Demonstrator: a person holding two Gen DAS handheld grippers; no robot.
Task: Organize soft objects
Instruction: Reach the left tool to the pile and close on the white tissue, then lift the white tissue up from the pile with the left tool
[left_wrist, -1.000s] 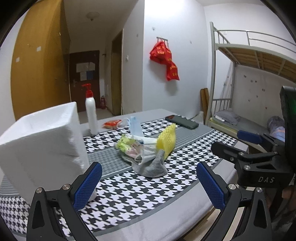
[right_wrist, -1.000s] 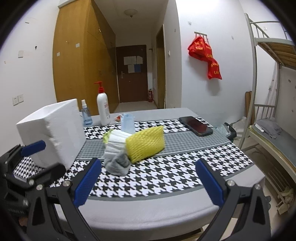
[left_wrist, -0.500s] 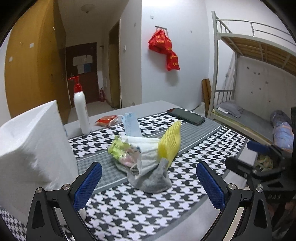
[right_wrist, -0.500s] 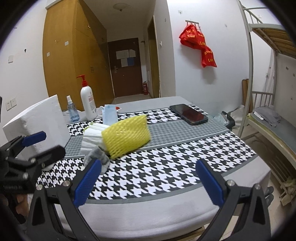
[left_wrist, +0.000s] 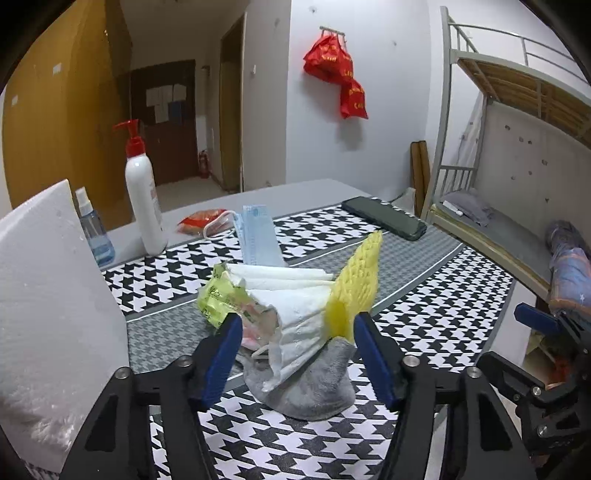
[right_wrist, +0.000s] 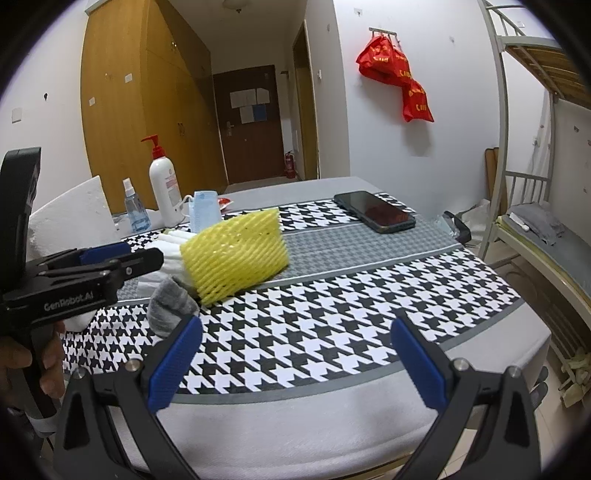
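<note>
My left gripper (left_wrist: 297, 352) is the nearer one: the heap of soft things sits straight ahead of it on the houndstooth cloth of the desk (right_wrist: 332, 332), right at the blue tips. Its jaws are closing, about half-wide, and the white folded cloth (left_wrist: 295, 321) with the grey sock (left_wrist: 314, 391) under it lies between them, though I see no pad pressing yet. The heap's long axis runs left to right across my line of approach, from the green packet (left_wrist: 221, 299) on the left to the yellow foam net (left_wrist: 356, 288) standing on edge on the right, so I judge the jaws straddle its near, narrow end. My right gripper (right_wrist: 295, 354) hangs well apart, near the desk's front edge, jaws wide and holding nothing. The white foam box (left_wrist: 48, 306) stands just left of the heap.
</note>
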